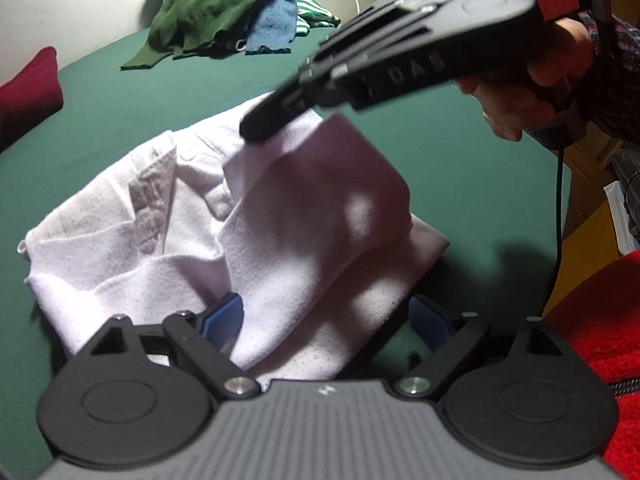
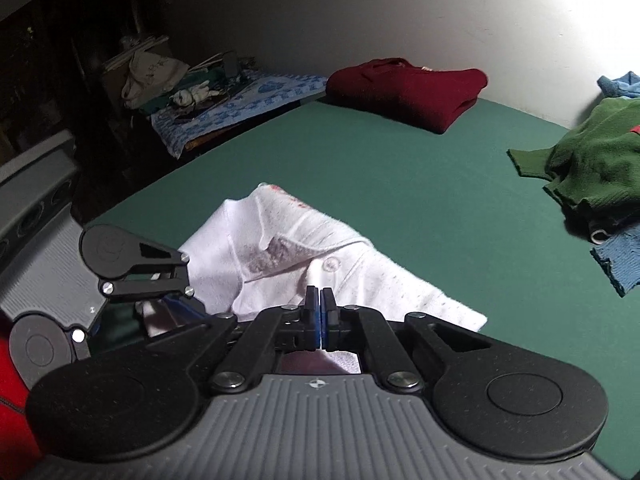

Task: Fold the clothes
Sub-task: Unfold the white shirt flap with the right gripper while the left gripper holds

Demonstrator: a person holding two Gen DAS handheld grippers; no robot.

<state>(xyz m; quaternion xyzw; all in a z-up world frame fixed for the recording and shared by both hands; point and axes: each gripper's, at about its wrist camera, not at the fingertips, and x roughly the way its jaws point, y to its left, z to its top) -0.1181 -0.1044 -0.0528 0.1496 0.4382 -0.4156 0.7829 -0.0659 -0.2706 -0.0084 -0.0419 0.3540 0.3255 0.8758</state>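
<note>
White polo shirt [image 1: 168,240] lies part-folded on green bed [image 1: 140,120]. Right gripper [image 1: 260,124] clenched, pinching lifted fold. Left gripper [image 1: 326,316] spread wide around near hem. Unfolded pile [image 1: 224,12] beyond; folded maroon sweater [image 2: 404,90] apart.

A white polo shirt [image 1: 132,248] lies partly folded near the front edge of the green surface [image 1: 160,92], collar up. One flap is raised off it, draped toward the collar.
</note>
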